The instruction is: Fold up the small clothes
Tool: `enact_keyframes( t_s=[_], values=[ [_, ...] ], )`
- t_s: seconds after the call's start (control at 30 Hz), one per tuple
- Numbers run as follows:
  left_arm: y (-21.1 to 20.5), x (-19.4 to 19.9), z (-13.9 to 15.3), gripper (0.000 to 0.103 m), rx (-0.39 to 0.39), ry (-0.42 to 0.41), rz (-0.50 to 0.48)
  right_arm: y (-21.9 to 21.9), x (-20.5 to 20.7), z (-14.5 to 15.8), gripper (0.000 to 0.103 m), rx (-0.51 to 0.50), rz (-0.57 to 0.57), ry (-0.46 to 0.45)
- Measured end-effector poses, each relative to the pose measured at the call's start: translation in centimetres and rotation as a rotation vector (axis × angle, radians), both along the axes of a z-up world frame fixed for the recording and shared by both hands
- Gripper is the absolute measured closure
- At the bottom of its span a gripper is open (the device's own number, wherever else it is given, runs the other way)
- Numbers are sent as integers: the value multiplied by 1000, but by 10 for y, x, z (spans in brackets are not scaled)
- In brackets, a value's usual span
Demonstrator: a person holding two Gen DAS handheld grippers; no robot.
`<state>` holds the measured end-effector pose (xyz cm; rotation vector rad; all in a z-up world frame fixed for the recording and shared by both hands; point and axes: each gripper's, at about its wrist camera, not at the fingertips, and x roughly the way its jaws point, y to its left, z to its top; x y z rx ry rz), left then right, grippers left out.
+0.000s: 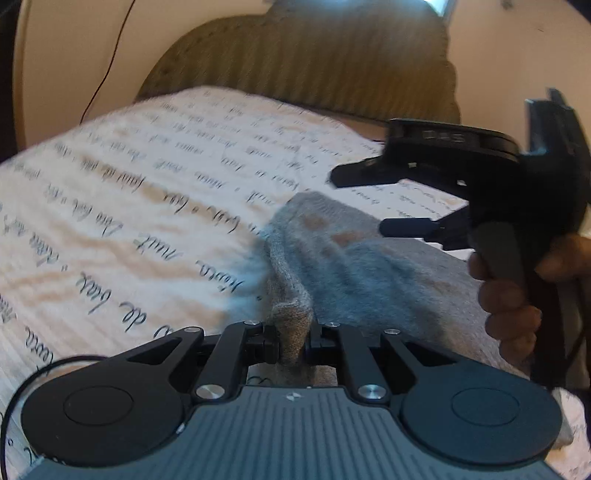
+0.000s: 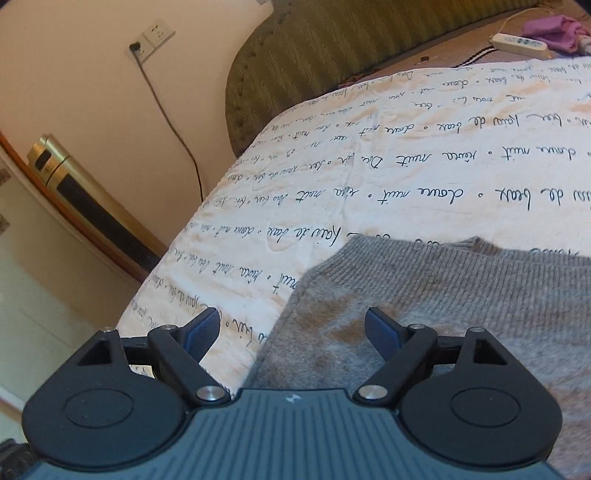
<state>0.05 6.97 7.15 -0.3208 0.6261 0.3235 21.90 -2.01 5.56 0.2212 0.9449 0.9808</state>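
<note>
A small grey knit garment (image 1: 351, 273) with faint brown patches lies on a white bedspread (image 1: 129, 206) printed with script. My left gripper (image 1: 293, 343) is shut on a bunched fold of the garment's near edge, which stands up between its pads. My right gripper (image 1: 358, 202), held by a hand (image 1: 509, 302), hovers open over the garment's far right side. In the right wrist view the right gripper (image 2: 291, 325) stands open above the garment's (image 2: 461, 295) left edge, with nothing between its fingers; the ribbed hem runs along the garment's far side.
An olive padded headboard (image 2: 332, 48) backs the bed. A white power strip (image 2: 519, 42) and a purple cloth (image 2: 554, 29) lie at the far right. The bed's left edge drops off toward a wall socket (image 2: 151, 38) with a cable and a tall gold-and-black appliance (image 2: 74, 184).
</note>
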Motion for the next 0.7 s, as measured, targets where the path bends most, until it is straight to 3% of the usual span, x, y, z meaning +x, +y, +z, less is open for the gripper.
enact_keyframes(
  t_s=[0.13,0.27,0.5,0.63,0.7],
  values=[
    [-34,4,4,91,121,-31,-94,8,7,-3,17,-115,56,6],
    [-53,8,-2,91,191,-17,-160,13,12,-1,17,-122,92,18],
    [-61,9,-9,91,216,-2,-196,41,17,-1,17,-192,166,17],
    [-62,9,-13,91,211,9,-201,64,19,-5,18,-275,175,-39],
    [-62,9,-14,91,210,13,-203,75,23,-10,26,-325,175,-49]
  ],
)
